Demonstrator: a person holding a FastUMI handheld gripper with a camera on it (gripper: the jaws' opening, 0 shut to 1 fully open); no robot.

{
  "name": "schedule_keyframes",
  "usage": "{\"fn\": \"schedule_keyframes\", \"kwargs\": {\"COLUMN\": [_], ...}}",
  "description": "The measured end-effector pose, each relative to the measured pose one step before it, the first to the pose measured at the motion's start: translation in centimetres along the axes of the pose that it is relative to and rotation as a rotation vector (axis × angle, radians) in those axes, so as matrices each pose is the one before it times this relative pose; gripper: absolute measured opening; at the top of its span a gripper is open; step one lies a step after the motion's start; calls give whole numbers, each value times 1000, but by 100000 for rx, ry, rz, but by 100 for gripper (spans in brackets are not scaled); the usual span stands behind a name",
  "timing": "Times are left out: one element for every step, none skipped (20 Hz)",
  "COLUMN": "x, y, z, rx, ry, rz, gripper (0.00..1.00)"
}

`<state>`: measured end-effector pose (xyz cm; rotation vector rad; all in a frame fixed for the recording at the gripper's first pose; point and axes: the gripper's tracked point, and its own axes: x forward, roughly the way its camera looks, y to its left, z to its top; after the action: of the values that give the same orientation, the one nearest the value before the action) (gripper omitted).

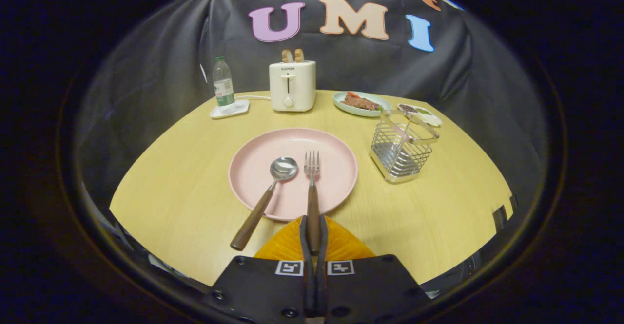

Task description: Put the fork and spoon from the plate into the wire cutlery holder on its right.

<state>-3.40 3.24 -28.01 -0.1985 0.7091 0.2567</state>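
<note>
The gripper (313,236) is seen closed nearly all the way, its two fingers pressed on either side of the wooden handle of the fork (312,187), whose tines lie on the pink plate (336,153) while the handle end reaches past the plate's near rim. The spoon (265,195) is laid just left of the fork, apart from it, its bowl on the plate and its wooden handle slanting over the rim onto the yellow table (185,187). The wire cutlery holder (402,151) is stood upright to the right of the plate, near it but not touching, with bare tabletop between them and around its near side. Wide bare table is left on both sides of the plate up to the rounded table edge. Beyond the plate a white toaster (292,86) marked "SUPOR" is set with bread in its slots, a labelled bottle (223,83) on a white tray (230,109) to its left, and a food dish (361,104) to its right, behind the holder.
</note>
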Motion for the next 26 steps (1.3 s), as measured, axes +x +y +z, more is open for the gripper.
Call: {"fn": "schedule_keyframes", "kwargs": {"x": [-346,-504,-355,-485,-584,-509,-391,-509,-549,-524,-499,-406,-307,-314,-255,-71,-47,-11,134,176,193,236,283,344,529,462], "y": [-49,-134,-273,-288,-473,-523,-617,-622,-670,-791,-810,-855,-940,-1027,-1109,-1142,-957,-943,-817,-675,-446,-288,-387,-420,-432,-187], "z": [319,509,399,588,427,557,466,737,587,774,781,998,844,907,608,563,203,132,-58,-198,-241,-46,-129,35,-21,274], "rx": [449,125,-408,-806,-816,-672,-395,-339,-299,-364,-277,136,490,296,-131,-756,-1321,-1677,-1519,-664,52,-100,-709,-1158,-702,153], "ry": [145,-36,105,91,50,541,407,194,270,380,124,-34,-320,152,329,622,1457,2088,2511,3571,3554,3352,3643,3458,3545,3015], "rz": [1300,1115,1120,869,535,407,266,472,168,-66,-194,-282,-714,-916,-1401,-1355,-1231,-976,-709,-376,369,864,412,135,238,496], "gripper": [4,4,4,4,4,4,4,4,4,4,4,4,4,4,4,4,4,4,4,4,4,4,4,4,4,4]}}
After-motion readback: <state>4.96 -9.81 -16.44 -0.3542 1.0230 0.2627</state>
